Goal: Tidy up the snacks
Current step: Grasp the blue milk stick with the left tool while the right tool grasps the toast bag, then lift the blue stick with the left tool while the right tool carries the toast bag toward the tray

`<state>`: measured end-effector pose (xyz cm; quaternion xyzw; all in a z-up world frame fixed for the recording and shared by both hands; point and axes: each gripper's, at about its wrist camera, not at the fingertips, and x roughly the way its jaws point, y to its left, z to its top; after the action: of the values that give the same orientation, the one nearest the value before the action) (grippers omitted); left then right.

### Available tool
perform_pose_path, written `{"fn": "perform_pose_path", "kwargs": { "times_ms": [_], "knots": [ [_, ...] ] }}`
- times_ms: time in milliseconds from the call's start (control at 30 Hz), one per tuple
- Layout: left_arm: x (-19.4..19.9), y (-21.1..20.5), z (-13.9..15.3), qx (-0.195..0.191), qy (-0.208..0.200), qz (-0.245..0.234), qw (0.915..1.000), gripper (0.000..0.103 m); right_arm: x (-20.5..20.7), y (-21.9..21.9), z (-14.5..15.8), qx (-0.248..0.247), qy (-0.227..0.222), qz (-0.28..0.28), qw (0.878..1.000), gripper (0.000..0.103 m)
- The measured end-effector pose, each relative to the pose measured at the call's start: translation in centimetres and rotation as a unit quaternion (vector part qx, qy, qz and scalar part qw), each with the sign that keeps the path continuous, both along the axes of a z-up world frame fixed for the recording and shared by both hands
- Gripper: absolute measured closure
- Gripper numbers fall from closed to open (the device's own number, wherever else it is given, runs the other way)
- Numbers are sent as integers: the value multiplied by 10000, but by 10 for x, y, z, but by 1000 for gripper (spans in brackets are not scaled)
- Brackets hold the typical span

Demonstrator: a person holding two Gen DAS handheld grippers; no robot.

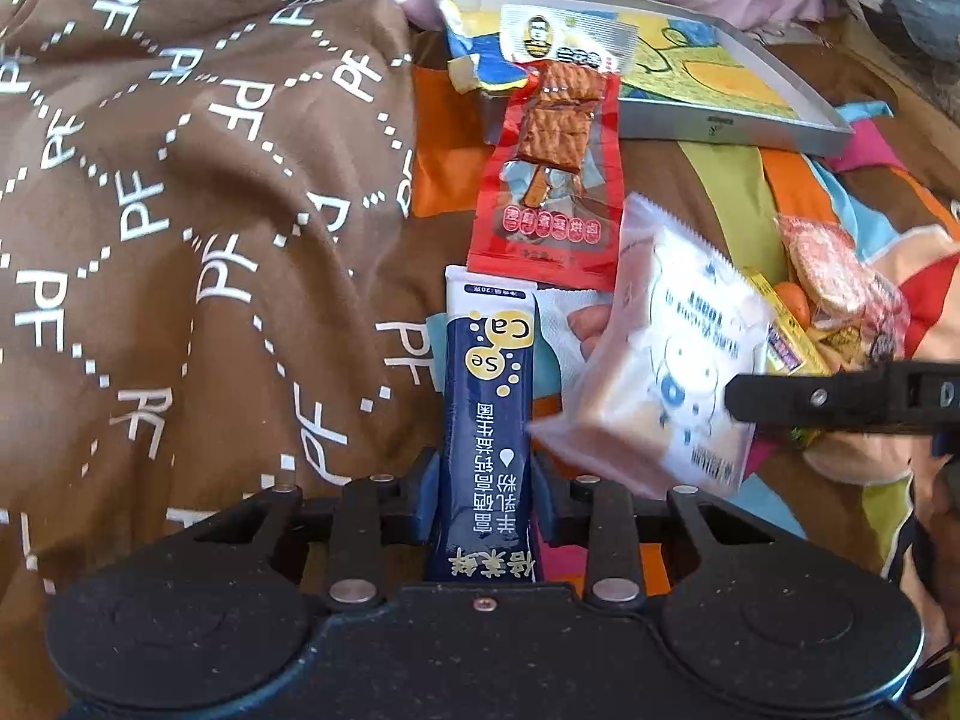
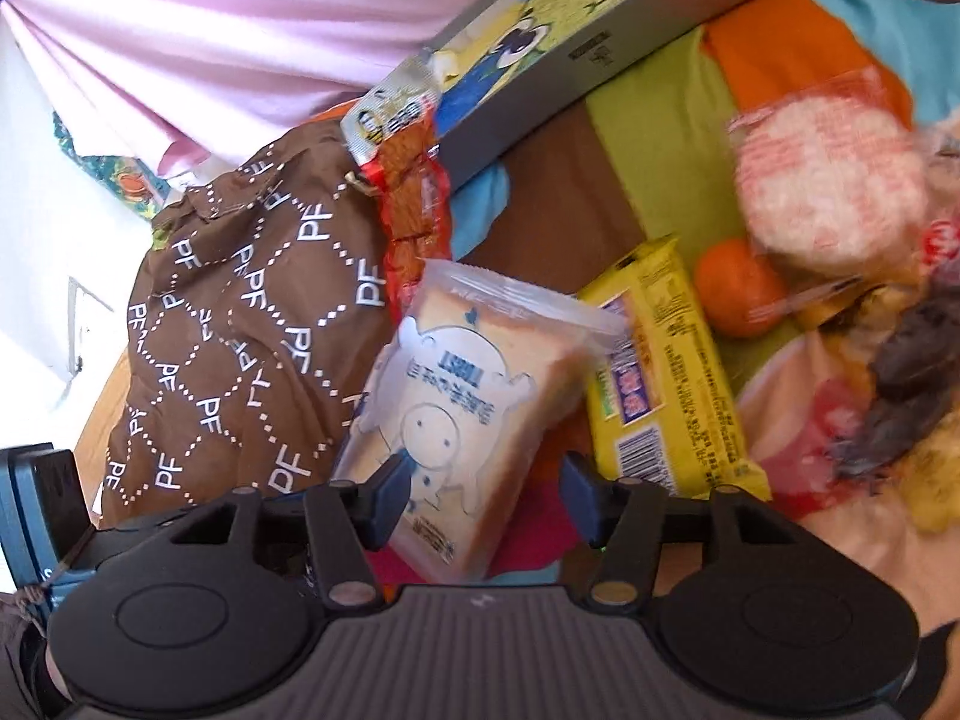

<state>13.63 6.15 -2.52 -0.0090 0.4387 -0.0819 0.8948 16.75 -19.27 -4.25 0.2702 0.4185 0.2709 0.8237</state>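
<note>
Stick sachet [image 1: 489,420] is pinched by left gripper [image 1: 485,501]; bread pack [image 2: 462,420] sits between right gripper [image 2: 486,495] jaws, grip unclear. Both should be carried level to the tray [image 1: 720,129] beyond the sachet.

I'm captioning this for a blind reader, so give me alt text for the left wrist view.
The left gripper is shut on a dark blue sachet above a colourful bedspread. Beyond lie a red snack packet and a shallow grey box; a bread packet is at right.

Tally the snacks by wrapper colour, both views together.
Navy: 1, stick sachet in left gripper
Red: 1, tofu pack
Pale: 1, toast pack
Yellow: 1, bar pack
Clear with red print: 1, cracker pack
Unwrapped: 1, orange
Total: 6
</note>
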Motion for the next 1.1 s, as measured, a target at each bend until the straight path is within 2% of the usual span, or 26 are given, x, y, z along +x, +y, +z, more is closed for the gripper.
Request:
{"fn": "perform_pose_path", "kwargs": {
  "times_ms": [267, 400, 533, 700, 800, 900, 1000, 1100],
  "knots": [
    [-6, 7, 2, -328, 209, 334, 9987, 70, 8, 15, -21, 573, 206, -139, 9980, 44],
    [-11, 12, 3, -418, 266, 406, 9979, 71, 4, 10, -21, 736, 274, -234, 9966, 58],
    [-16, 17, 2, -513, 321, 483, 9970, 71, -8, 7, -9, 602, 13, -215, 9980, 66],
    [-21, 20, 1, -537, 350, 508, 9967, 71, -15, 12, 9, 498, -465, 13, 9977, 66],
    [-22, 22, 0, -532, 367, 498, 9967, 71, -14, 17, 18, 589, -637, 127, 9962, 59],
    [-23, 23, 0, -497, 356, 433, 9972, 71, -6, 27, 20, 624, -593, 207, 9961, 51],
    [-22, 23, 0, -505, 361, 389, 9973, 70, 5, 37, 13, 744, -364, 198, 9964, 51],
    [-20, 24, -2, -511, 409, 374, 9972, 70, 14, 44, 9, 593, -226, 11, 9980, 53]
  ]
}}
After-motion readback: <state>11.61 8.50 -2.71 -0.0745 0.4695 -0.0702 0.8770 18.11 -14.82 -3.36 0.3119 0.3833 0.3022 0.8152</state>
